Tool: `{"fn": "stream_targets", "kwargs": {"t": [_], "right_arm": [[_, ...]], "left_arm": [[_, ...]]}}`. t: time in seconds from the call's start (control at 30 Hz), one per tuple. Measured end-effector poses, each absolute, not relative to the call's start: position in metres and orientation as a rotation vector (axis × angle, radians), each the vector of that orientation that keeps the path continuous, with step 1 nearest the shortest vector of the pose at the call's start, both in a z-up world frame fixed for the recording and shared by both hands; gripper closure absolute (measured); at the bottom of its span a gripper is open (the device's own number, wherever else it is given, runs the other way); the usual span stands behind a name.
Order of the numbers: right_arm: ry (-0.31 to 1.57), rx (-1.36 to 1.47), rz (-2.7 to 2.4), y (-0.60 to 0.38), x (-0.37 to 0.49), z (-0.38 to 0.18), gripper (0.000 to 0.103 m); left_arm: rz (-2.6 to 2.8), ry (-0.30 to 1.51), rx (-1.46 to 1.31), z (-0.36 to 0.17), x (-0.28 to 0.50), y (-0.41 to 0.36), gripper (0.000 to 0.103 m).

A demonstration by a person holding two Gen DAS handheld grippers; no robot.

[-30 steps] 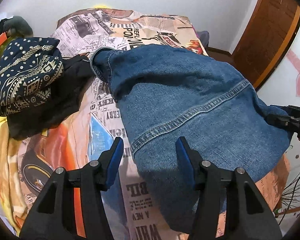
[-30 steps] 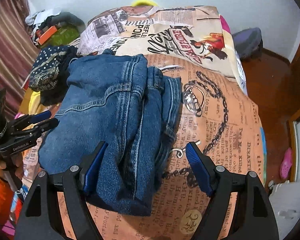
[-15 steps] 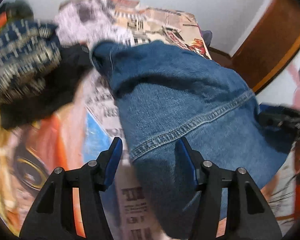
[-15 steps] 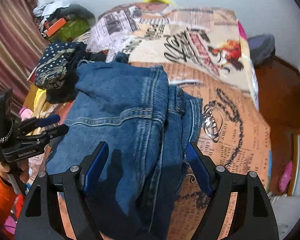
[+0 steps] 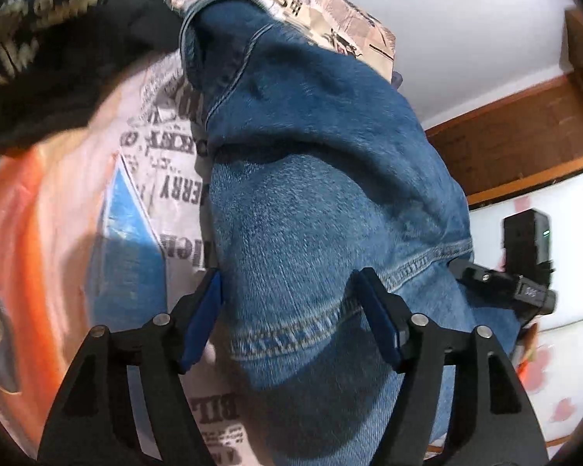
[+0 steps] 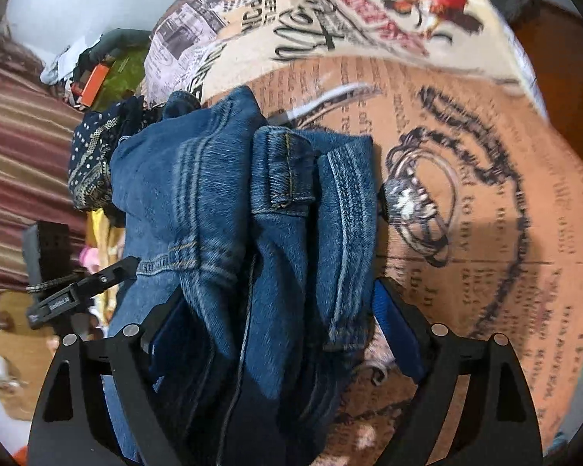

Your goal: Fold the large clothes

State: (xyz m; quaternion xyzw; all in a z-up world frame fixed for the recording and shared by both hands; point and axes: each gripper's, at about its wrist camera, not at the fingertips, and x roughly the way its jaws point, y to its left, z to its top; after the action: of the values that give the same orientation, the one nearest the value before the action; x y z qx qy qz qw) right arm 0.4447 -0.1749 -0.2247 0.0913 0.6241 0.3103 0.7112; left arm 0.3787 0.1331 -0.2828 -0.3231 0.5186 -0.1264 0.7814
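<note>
Folded blue denim jeans [image 5: 315,178] lie in a thick bundle on the newspaper-print bedspread [image 5: 151,178]. My left gripper [image 5: 291,314] is open, its blue pads straddling the near end of the bundle by a stitched seam. My right gripper [image 6: 276,334] is open too, its jaws on either side of the opposite end of the jeans [image 6: 229,209], where the waistband and a belt loop show. Each gripper shows in the other's view, at the far side of the denim: the right one [image 5: 505,287] and the left one [image 6: 81,291].
A dark patterned cloth on black clothing [image 5: 39,39] lies on the bed to the left of the jeans; it also shows in the right wrist view [image 6: 93,155]. A wooden door frame [image 5: 524,143] and white wall stand beyond. Clutter [image 6: 97,73] sits past the bed's far corner.
Both grippers have moved in and down onto the jeans, from hovering before the bundle to straddling its two ends. The jaws stay open. The jeans have not visibly shifted.
</note>
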Motion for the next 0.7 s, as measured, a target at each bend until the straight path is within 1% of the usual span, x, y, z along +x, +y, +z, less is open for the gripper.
{"fn": "stream_targets", "kwargs": {"t": [0.17,0.23,0.33,0.4,0.43,0.47,0.5,0.53,0.57,0.6,0.67,0.7], "right_arm": [[1.386,0.2,0.727,-0.166,0.448,-0.223,0.014],[1.385,0.201,0.733,-0.163,0.448,-0.224,0.014],[1.393,0.234,0.726,-0.164,0.448,-0.224,0.017],[1.399,0.255,0.724,-0.165,0.446,-0.225,0.024],[1.403,0.267,0.725,-0.167,0.445,-0.224,0.031],[1.403,0.275,0.727,-0.168,0.444,-0.223,0.038],[1.4,0.286,0.727,-0.169,0.444,-0.221,0.042],[1.395,0.286,0.728,-0.169,0.442,-0.218,0.049],[1.388,0.283,0.727,-0.17,0.439,-0.215,0.055],[1.383,0.282,0.726,-0.169,0.437,-0.212,0.058],[1.378,0.28,0.726,-0.167,0.432,-0.205,0.065],[1.376,0.276,0.727,-0.165,0.43,-0.202,0.066]], "left_arm": [[-0.31,1.14,-0.86,-0.304,0.388,0.139,0.03],[-0.32,1.136,-0.886,-0.307,0.389,0.137,0.03],[-0.335,1.135,-0.912,-0.309,0.387,0.134,0.03],[-0.344,1.137,-0.937,-0.311,0.386,0.132,0.03],[-0.348,1.138,-0.941,-0.311,0.383,0.129,0.03],[-0.347,1.134,-0.931,-0.31,0.382,0.128,0.033],[-0.347,1.129,-0.918,-0.31,0.377,0.125,0.038],[-0.349,1.123,-0.901,-0.307,0.373,0.123,0.041],[-0.352,1.116,-0.882,-0.302,0.369,0.122,0.047],[-0.356,1.111,-0.865,-0.298,0.365,0.121,0.052],[-0.366,1.101,-0.813,-0.282,0.361,0.116,0.058],[-0.368,1.093,-0.785,-0.273,0.359,0.113,0.061]]}}
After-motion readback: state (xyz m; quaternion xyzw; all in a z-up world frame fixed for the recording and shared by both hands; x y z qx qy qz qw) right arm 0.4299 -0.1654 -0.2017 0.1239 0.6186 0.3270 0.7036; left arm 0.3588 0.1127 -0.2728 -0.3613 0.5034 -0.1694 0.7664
